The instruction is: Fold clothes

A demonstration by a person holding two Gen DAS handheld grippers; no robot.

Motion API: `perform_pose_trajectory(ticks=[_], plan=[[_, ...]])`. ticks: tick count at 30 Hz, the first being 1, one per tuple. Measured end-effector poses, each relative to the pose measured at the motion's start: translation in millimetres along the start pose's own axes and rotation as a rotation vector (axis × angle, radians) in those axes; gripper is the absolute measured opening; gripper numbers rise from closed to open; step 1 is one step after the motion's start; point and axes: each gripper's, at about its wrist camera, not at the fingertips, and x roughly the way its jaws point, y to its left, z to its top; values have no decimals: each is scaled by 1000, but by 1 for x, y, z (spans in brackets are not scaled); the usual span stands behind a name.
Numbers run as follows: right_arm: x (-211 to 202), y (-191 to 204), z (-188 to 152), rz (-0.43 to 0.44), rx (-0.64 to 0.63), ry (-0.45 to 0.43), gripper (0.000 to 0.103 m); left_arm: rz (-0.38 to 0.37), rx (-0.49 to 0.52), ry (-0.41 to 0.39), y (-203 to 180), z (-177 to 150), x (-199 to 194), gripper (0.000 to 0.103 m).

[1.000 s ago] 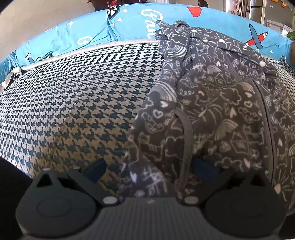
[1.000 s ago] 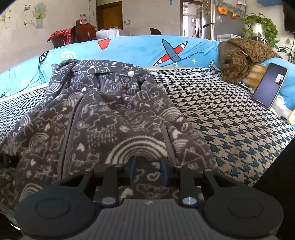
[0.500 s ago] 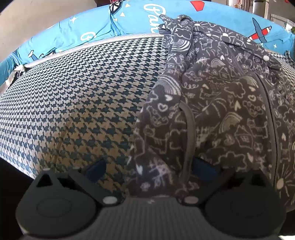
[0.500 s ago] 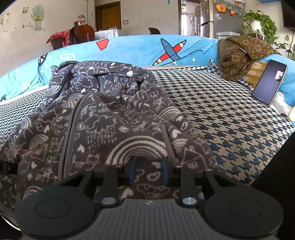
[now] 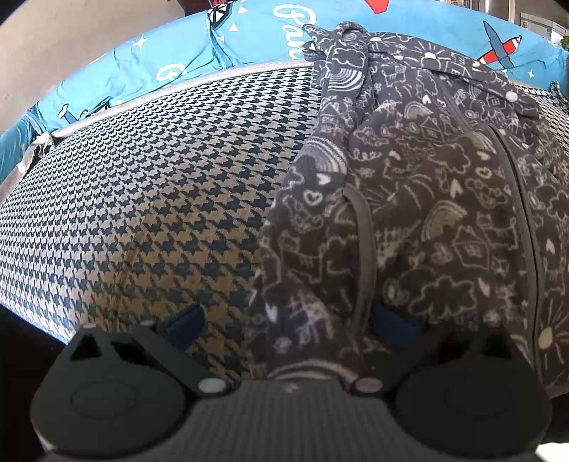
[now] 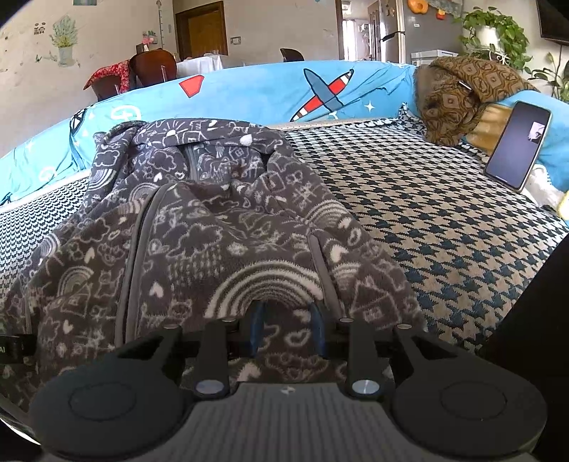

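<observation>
On houndstooth sofa seat, centre: grey fleece jacket w/ white doodle print (rainbows, houses, hearts), lying rumpled, zip up the front, collar end toward the blue backrest cover.

Left gripper: jaws spread wide. Left blue pad sits over bare seat fabric; right pad is at the jacket's near-left edge, partly under a fold. Cloth lies between the pads but is not pinched.

Right gripper: blue pads set close together, a fold of the jacket's near hem between them. Pinch appears closed on the cloth, w/ the hem draped over the fingertips.

Surroundings, right-wrist view: brown patterned cushion at far-right corner of seat; phone propped upright against the blue cover just beside it, screen dark. Both well apart from jacket. Beyond the sofa: chairs w/ red cloth, wooden door, potted plant.

Seat area left of the jacket carries nothing visible. Backrest cover shows aeroplane print.
</observation>
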Motion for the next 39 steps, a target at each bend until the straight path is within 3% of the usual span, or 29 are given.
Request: perform_pose_trajectory(ticks=[11, 18, 27, 35, 39], plan=[[-1, 0, 0, 19, 11, 6, 33, -17, -8, -26, -2, 2, -9, 103], [0, 1, 1, 39, 12, 12, 47, -45, 29, -85, -14, 5, -20, 103], [-4, 3, 3, 59, 17, 22, 54, -88, 28, -94, -22, 19, -21, 103], [-5, 3, 25, 152, -9, 37, 58, -110, 23, -99, -30, 34, -21, 103], [-2, 5, 42, 218, -54, 31, 66, -119, 23, -104, -35, 43, -22, 103]])
